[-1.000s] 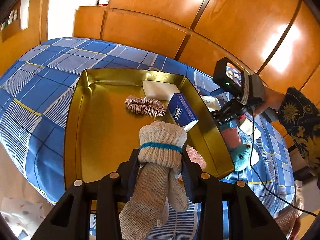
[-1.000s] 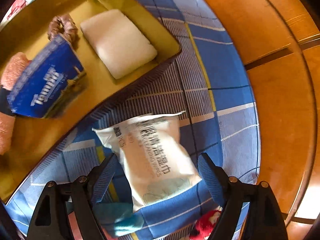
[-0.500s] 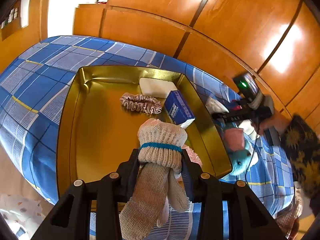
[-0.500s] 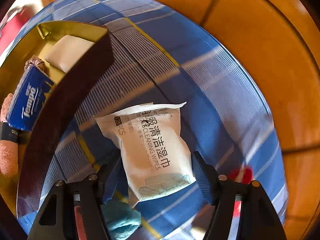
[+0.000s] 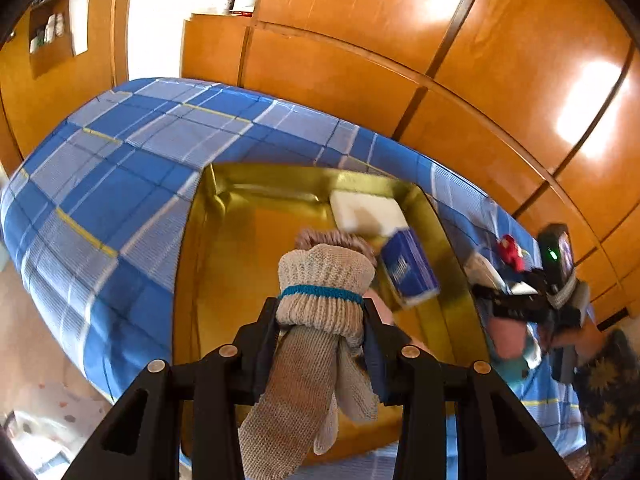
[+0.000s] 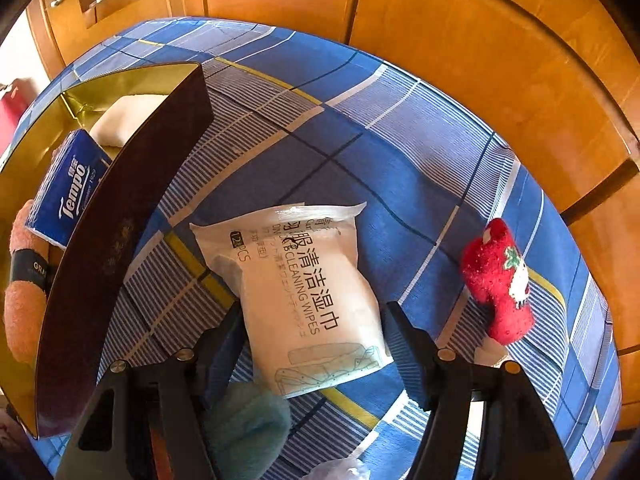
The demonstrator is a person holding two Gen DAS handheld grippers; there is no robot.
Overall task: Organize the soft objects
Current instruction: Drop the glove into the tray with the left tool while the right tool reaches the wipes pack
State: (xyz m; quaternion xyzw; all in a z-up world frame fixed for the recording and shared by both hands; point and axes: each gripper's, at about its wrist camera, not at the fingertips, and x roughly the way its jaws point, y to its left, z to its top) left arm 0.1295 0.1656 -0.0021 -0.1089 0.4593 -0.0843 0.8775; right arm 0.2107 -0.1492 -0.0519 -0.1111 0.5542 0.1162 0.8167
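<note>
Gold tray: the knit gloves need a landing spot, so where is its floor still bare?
The left half of the gold tray is bare, from its left wall across to the scrunchie. The right side is crowded: white pad, blue tissue pack and pink cloth along the right wall. The knit gloves hang in the left tongs.

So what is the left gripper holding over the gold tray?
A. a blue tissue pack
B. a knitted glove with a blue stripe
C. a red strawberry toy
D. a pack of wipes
B. The left gripper has its jaws squeezed on the knitted glove, blue stripe showing, above the gold tray.
</note>
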